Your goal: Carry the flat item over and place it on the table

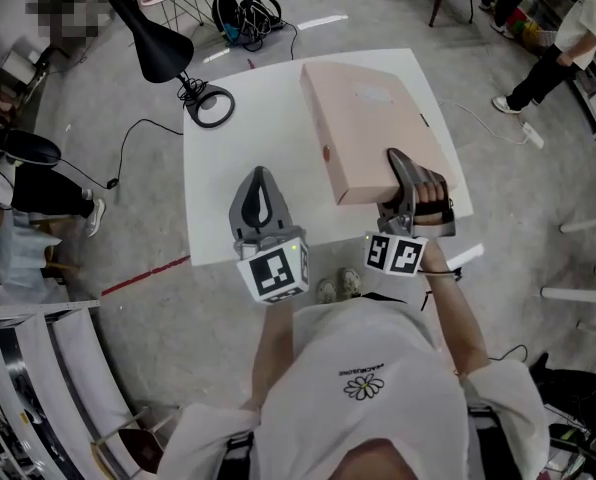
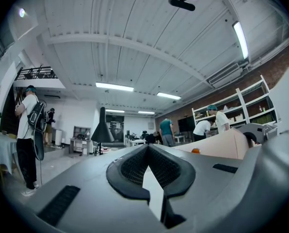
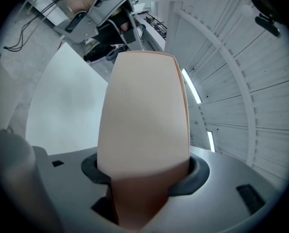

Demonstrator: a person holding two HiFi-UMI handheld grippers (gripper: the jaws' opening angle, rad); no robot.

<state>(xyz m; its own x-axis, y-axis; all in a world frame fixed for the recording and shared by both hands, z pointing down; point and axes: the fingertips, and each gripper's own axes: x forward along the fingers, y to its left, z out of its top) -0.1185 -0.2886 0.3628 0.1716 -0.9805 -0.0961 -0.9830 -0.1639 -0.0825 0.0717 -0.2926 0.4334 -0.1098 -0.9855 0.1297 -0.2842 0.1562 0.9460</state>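
A flat pale-pink box (image 1: 368, 128) lies over the right half of the white square table (image 1: 238, 158). My right gripper (image 1: 410, 173) is shut on the middle of its near edge. In the right gripper view the box (image 3: 144, 120) fills the space between the jaws and the white table (image 3: 62, 106) shows to its left. I cannot tell whether the box rests fully on the tabletop. My left gripper (image 1: 261, 183) hovers over the table's near edge, left of the box. It is shut with nothing in it, and its pads (image 2: 135, 171) meet at the tip.
A black desk lamp (image 1: 153, 38) with a ring base (image 1: 210, 106) stands at the table's far left corner, its cable trailing over the floor. A person (image 1: 568, 38) stands at the far right. A white power strip (image 1: 530, 133) lies on the floor to the right.
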